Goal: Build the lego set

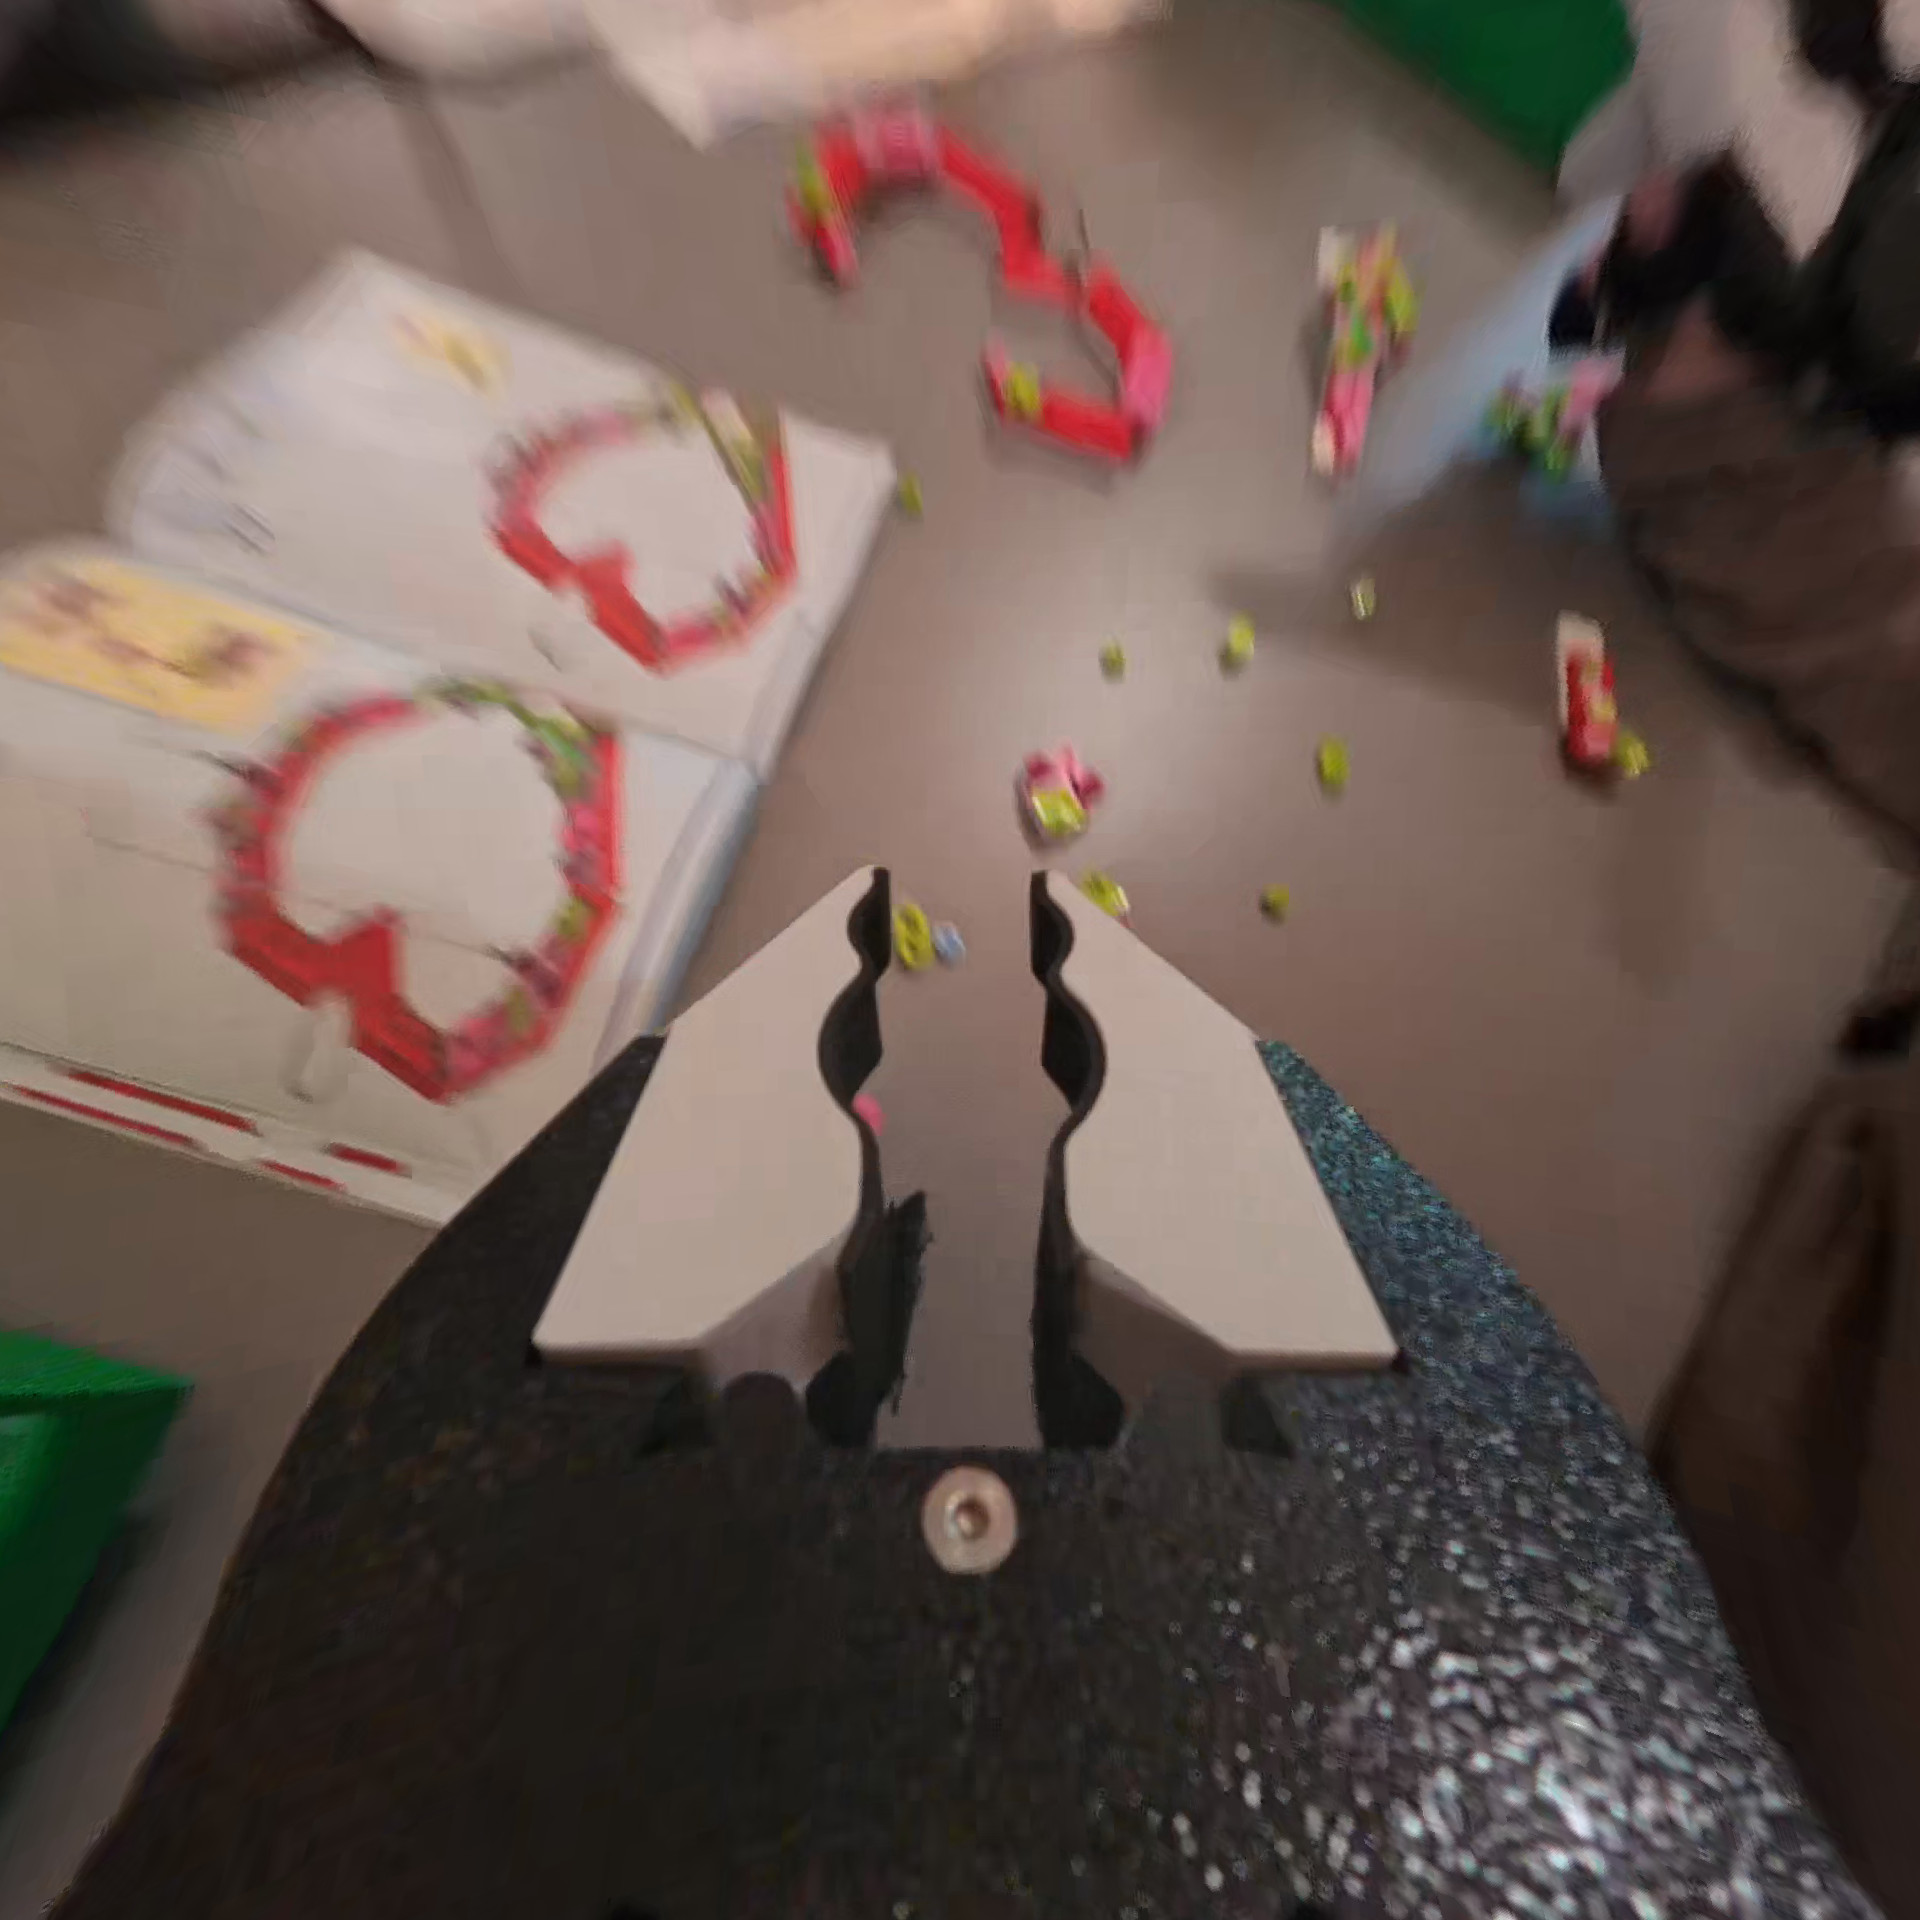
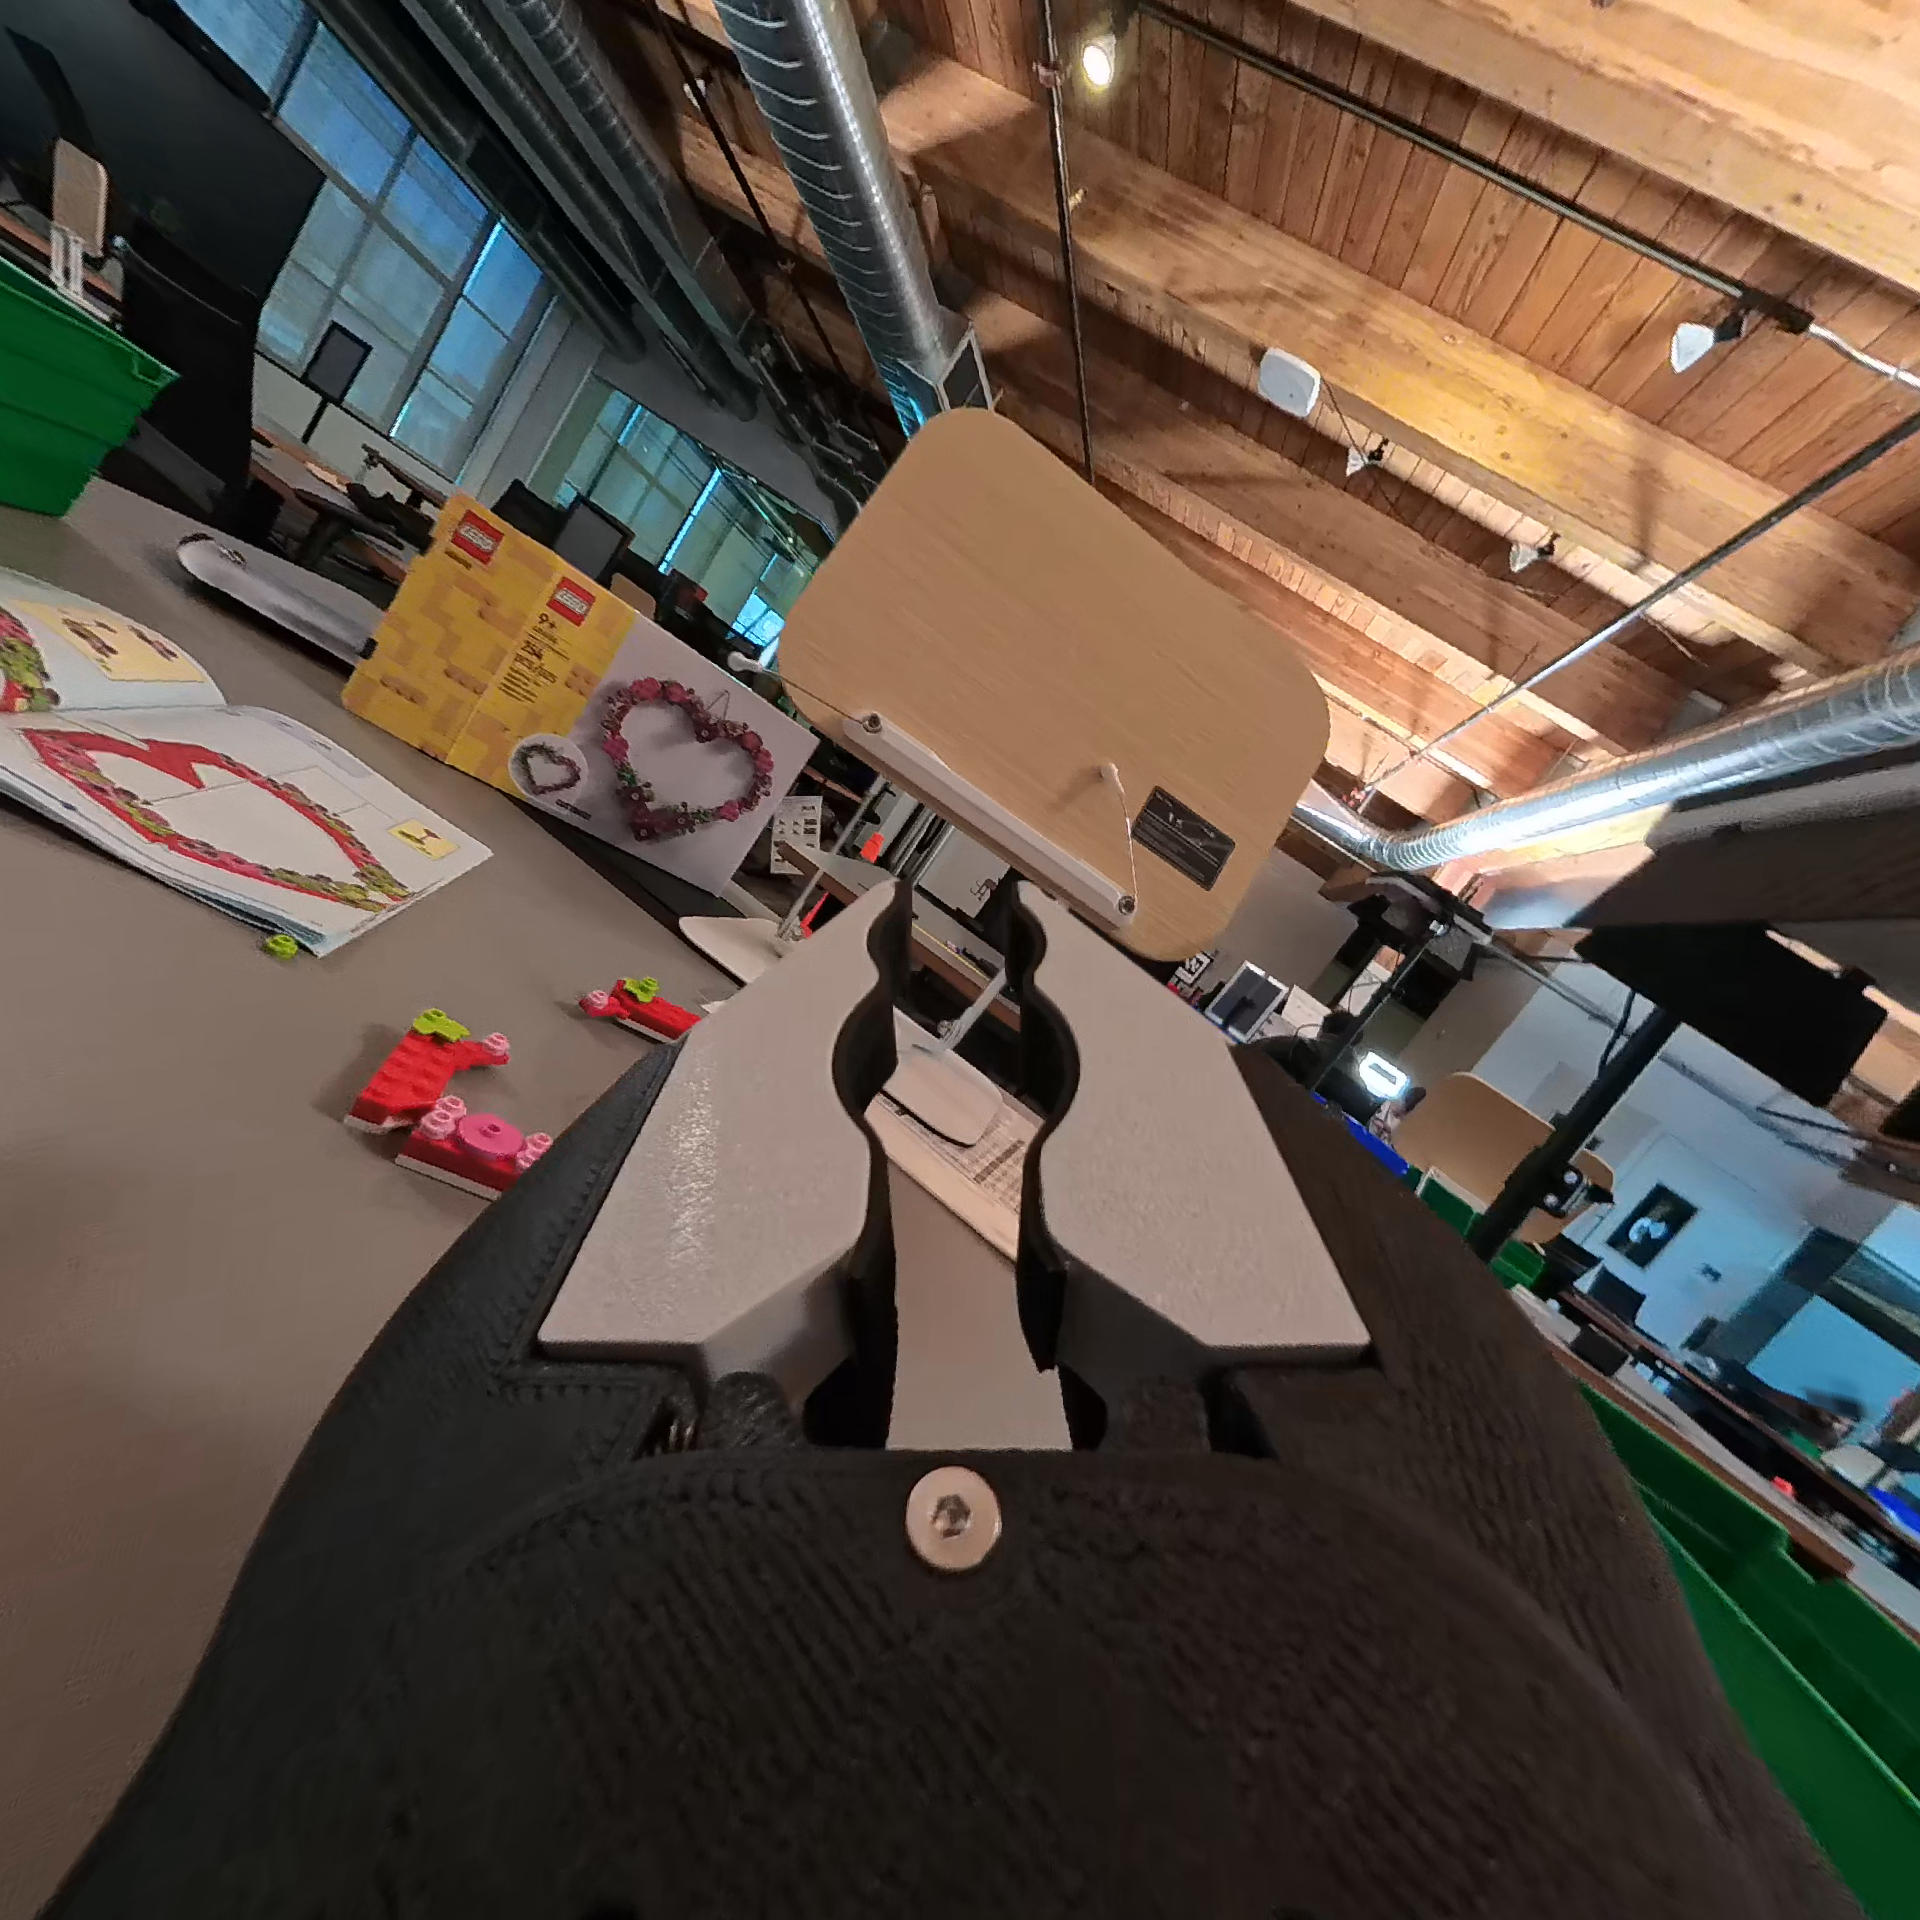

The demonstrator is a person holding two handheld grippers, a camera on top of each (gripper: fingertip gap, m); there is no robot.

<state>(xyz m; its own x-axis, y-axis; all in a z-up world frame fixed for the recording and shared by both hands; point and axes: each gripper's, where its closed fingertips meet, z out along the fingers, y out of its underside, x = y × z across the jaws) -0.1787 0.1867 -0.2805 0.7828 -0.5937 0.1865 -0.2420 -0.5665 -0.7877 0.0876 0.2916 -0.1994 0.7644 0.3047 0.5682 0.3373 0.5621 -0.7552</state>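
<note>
The left wrist view is blurred by motion. My left gripper is open and empty above the grey table. A small lime piece lies on the table just past its left fingertip. Farther off lie a partly built red heart frame, a pink-and-lime cluster and several loose lime pieces. My right gripper is open and empty, low over the table and tilted up toward the ceiling. Red plate sections with pink and lime studs lie to its left.
An open instruction booklet lies on the left. The yellow set box and a wooden book stand stand behind. Green bins flank the table. A dark blurred shape fills the far right. Tip to tip, the grippers are about 30 cm apart. The right gripper is farther from the small lime piece, some 30 cm, than the left, some 6 cm.
</note>
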